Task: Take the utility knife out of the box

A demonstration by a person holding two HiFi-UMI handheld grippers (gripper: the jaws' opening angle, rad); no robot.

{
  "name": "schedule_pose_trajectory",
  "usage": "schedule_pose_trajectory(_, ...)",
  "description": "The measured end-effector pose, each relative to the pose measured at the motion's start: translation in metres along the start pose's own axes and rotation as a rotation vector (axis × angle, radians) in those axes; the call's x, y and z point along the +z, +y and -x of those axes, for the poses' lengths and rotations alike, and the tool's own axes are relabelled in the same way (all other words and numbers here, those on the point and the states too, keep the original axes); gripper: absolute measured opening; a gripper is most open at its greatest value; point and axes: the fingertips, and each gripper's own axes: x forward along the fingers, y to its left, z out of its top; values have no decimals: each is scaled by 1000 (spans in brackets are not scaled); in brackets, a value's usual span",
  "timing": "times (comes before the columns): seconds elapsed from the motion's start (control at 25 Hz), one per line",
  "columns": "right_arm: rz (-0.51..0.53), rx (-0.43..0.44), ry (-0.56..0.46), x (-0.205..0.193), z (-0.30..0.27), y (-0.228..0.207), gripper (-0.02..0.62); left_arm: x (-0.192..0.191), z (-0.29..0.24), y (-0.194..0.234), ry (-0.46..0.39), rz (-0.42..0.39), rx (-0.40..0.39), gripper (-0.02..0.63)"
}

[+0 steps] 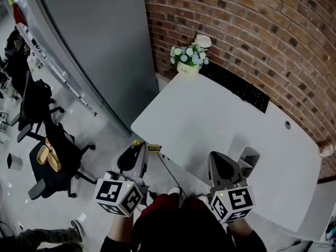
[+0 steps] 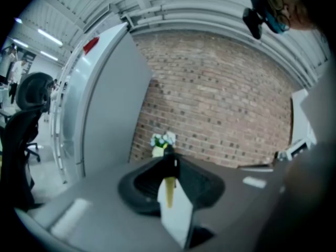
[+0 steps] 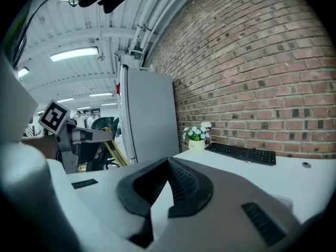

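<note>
My left gripper [image 1: 142,147] hangs just off the near left edge of the white table [image 1: 210,119] and is shut on a yellow and black utility knife [image 1: 153,147]. In the left gripper view the knife's yellow strip [image 2: 169,190] shows pinched between the jaws. The right gripper view shows the knife [image 3: 116,154] sticking out slantwise from the left gripper [image 3: 79,138]. My right gripper [image 1: 216,156] hovers over the table's near edge, jaws together with nothing between them. A small grey box [image 1: 249,159] stands on the table just right of it.
A pot of pale flowers [image 1: 189,59] and a black keyboard [image 1: 236,85] sit at the table's far side by the brick wall [image 1: 262,30]. A tall grey panel [image 1: 94,41] rises at the left. Black office chairs [image 1: 52,156] stand on the floor there.
</note>
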Motion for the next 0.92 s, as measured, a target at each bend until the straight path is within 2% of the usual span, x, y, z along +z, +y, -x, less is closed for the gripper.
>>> schedule_pose_trajectory(0.36,32,24,26,-6,-19,25,8,-5,8,26,8,15,15,77)
schedule_pose_trajectory(0.92,32,-36,57,-15,-15,28,8,-13,-2,25,29,47,-56,77)
